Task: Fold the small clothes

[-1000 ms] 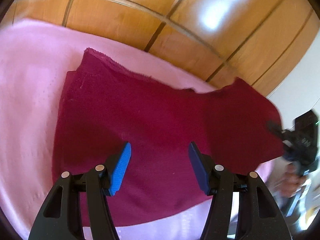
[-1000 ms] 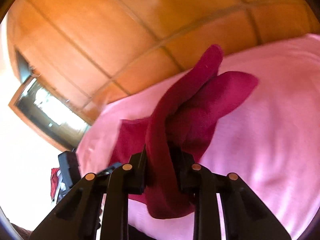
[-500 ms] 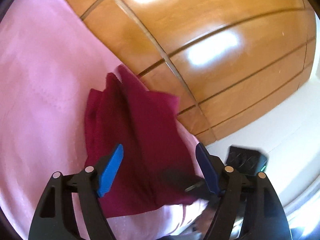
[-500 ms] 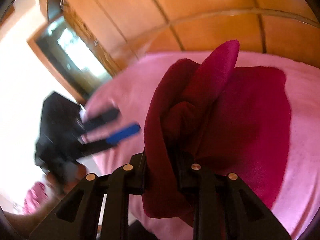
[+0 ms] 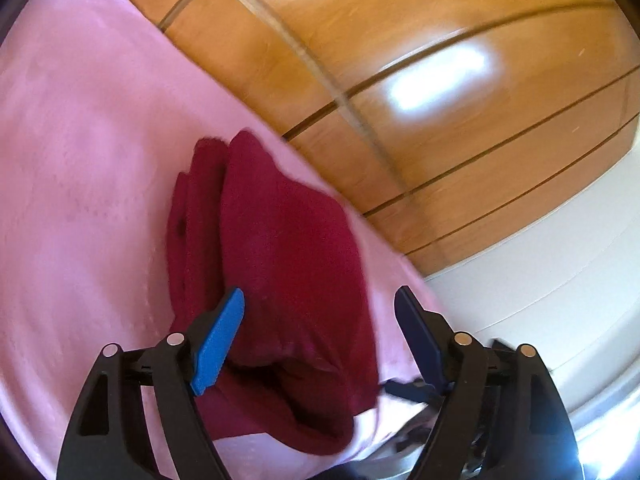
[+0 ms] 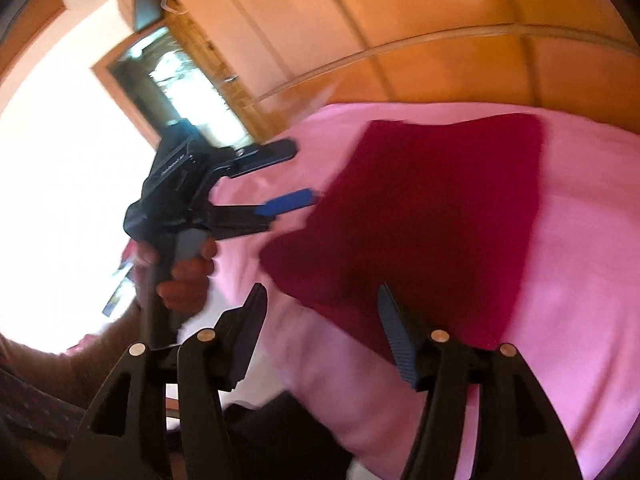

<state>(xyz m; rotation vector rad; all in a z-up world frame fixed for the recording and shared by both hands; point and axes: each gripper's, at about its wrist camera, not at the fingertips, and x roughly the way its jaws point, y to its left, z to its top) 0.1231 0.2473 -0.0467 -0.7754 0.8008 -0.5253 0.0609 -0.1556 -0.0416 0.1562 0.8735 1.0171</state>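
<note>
We see a dark red knit cloth, folded into a layered bundle (image 5: 280, 280), lying on a pale pink sheet-covered surface (image 5: 80, 160), near its edge at about 4 o'clock in the left wrist view. Behind it, from 11 to 3 o'clock, is a glossy orange wooden panelled wall (image 5: 400, 60).

Left tool (image 5: 318, 336): jaws spread wide, nothing between them, hovering over the near end of the cloth. The blue pad on one finger (image 5: 218, 344) sits just over the fabric; we cannot tell if it touches.

Right tool (image 6: 322, 332): also gaping wide, empty, with the cloth (image 6: 432, 216) lying flat just beyond its tips at 12 to 1 o'clock. In that view the left tool (image 6: 288, 176) points at the cloth's 9 o'clock edge, with the person's hand (image 6: 188, 276) on its grip.

Our judgement: a fold has been laid and the cloth is free of both tools.

Risks from here:
- The layers look loose and puffy at the near end, so a tool brushing it may flip the top layer open.
- The cloth sits close to the edge of the pink surface, so a push could drag it off.
- Pinching only one layer would undo the fold when lifted.
- Motion blur in both views makes exact contact hard to read.
</note>
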